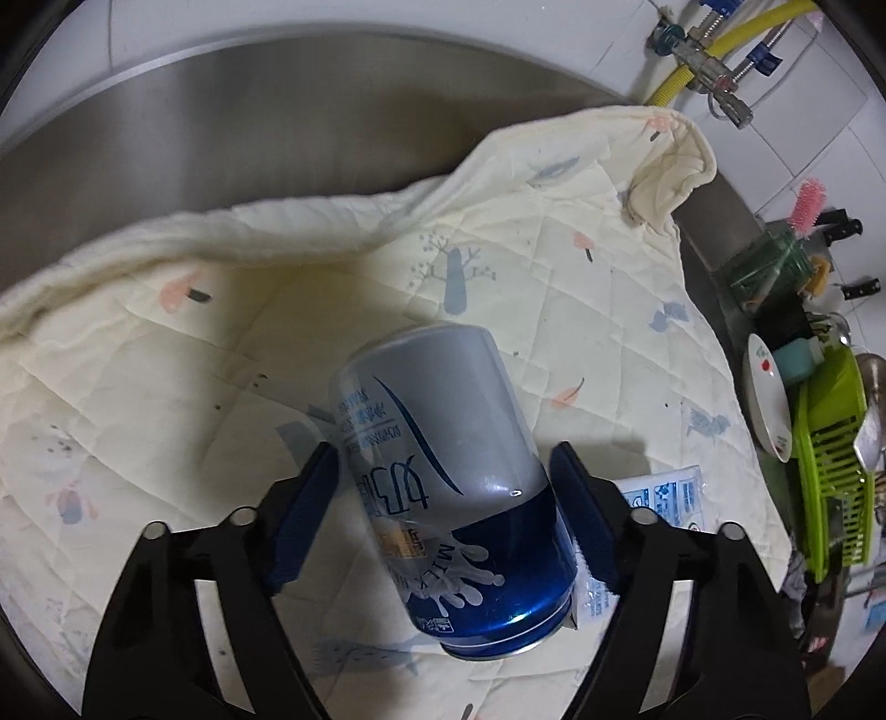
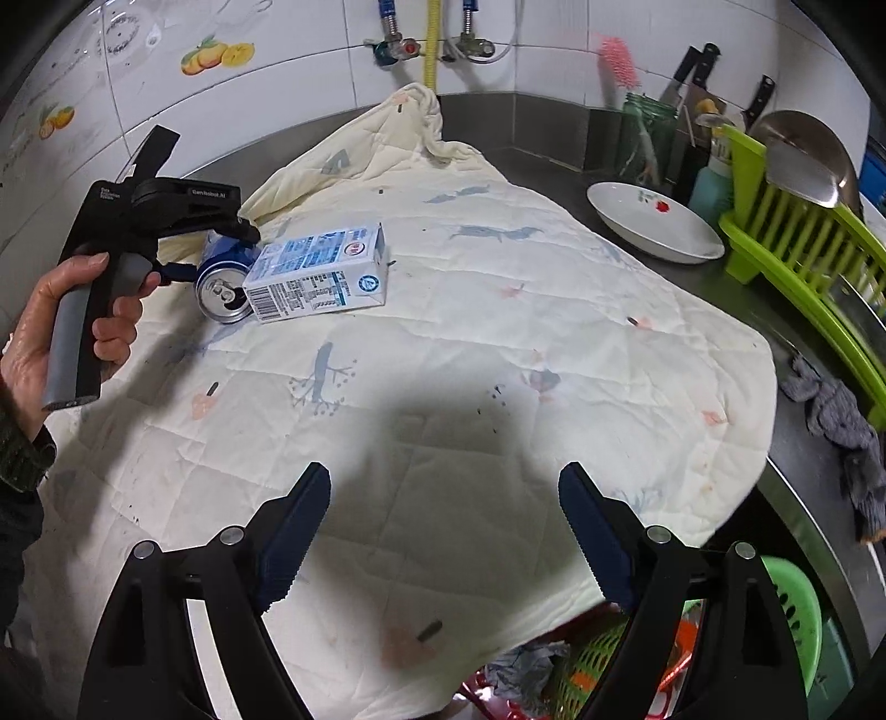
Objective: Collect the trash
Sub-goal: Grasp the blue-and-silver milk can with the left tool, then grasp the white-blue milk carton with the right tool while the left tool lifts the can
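A blue and silver drink can lies on its side on the cream quilted cloth. My left gripper straddles it, with the blue pads against its sides. In the right wrist view the same can shows its opened top, under the left gripper, which a hand holds. A blue and white milk carton lies flat against the can's right side; its corner shows past my left gripper's right finger. My right gripper hangs open above bare cloth, apart from both items.
The cloth covers a steel counter along a tiled wall with pipes. At the right stand a white plate, a green dish rack, a jar with a pink brush and a grey rag. Plastic baskets sit below the counter's edge.
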`<state>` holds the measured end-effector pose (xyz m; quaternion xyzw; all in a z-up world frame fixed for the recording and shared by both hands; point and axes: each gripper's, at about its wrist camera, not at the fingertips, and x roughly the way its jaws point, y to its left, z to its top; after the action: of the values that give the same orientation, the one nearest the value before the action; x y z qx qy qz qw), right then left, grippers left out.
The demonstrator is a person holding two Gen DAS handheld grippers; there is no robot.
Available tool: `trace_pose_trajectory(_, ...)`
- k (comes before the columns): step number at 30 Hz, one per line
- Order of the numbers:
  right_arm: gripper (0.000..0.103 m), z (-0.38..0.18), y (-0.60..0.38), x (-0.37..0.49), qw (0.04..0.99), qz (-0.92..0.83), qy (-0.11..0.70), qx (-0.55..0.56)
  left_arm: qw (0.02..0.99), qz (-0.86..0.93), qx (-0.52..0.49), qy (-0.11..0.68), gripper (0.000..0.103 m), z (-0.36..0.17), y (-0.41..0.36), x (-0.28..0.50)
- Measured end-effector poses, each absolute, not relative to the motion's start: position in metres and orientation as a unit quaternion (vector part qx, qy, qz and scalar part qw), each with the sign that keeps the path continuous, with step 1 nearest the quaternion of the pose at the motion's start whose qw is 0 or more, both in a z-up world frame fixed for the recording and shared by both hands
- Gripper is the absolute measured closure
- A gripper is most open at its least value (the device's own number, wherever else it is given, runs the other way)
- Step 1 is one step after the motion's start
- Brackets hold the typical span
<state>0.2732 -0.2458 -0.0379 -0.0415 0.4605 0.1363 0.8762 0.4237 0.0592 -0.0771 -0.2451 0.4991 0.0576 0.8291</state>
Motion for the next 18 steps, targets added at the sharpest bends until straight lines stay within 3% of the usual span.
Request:
trace_pose_trajectory(14, 0.021, -0.043, -0.204, 0.323, 0.866, 0.178, 0.458, -0.085, 0.851, 0.023, -0.222, 0.475, 0.032, -0.056, 0.071, 0.397)
trace_pose_trajectory(18, 0.017, -0.042, -0.189, 0.344, 0.861, 0.216, 0.445, -0.119, 0.860, 0.020, -0.212, 0.464, 0.032, -0.046, 0.078, 0.384)
